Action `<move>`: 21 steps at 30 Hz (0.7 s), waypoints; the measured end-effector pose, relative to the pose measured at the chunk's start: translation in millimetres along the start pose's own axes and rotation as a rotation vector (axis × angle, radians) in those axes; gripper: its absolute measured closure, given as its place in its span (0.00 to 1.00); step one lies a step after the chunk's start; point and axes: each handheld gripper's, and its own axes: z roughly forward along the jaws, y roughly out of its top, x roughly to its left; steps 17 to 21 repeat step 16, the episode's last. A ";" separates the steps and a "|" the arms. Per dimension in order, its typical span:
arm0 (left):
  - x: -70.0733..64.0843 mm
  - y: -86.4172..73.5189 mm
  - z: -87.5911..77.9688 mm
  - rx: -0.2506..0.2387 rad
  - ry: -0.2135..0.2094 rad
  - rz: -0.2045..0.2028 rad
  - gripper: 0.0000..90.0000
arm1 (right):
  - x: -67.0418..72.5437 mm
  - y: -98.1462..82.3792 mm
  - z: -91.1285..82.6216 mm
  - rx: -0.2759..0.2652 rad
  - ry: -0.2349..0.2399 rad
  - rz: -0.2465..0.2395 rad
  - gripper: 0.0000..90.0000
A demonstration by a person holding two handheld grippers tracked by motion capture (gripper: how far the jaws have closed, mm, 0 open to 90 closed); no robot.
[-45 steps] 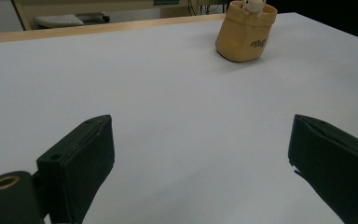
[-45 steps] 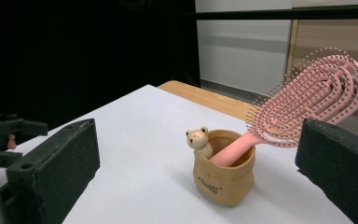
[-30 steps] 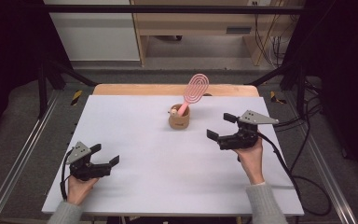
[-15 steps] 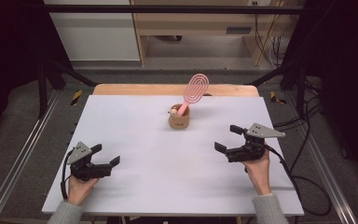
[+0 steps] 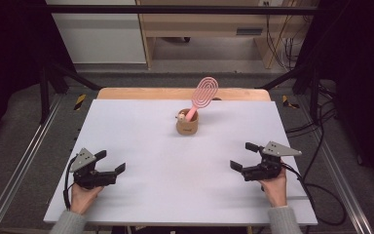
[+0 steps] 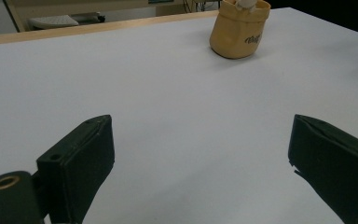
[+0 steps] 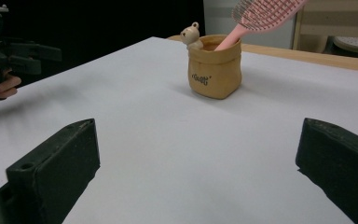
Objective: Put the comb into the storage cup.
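A tan bag-shaped holder stands upright a little beyond the middle of the white table. A pink hairbrush leans out of it with its head up, and a small bear figure peeks over its rim. My left gripper rests open near the front left, nothing between its jaws. Near the front right my right gripper is open and holds nothing. Both stand well short of the holder.
A wooden strip runs along the table's far edge. Metal rails flank the table on both sides, and cables trail at the right. Wooden furniture stands behind the table.
My right gripper has drawn back toward the front right of the table, away from the holder. My left gripper has stayed put.
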 end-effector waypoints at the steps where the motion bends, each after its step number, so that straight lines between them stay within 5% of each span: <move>1: 0.0 0.0 0.0 0.000 0.000 0.000 0.08 | -1.1 -2.7 -1.6 0.001 -0.001 0.002 0.00; 21: -1.2 -0.9 1.5 0.006 -0.001 0.006 0.08 | -15.1 -21.0 -16.8 -0.028 -0.012 0.033 0.00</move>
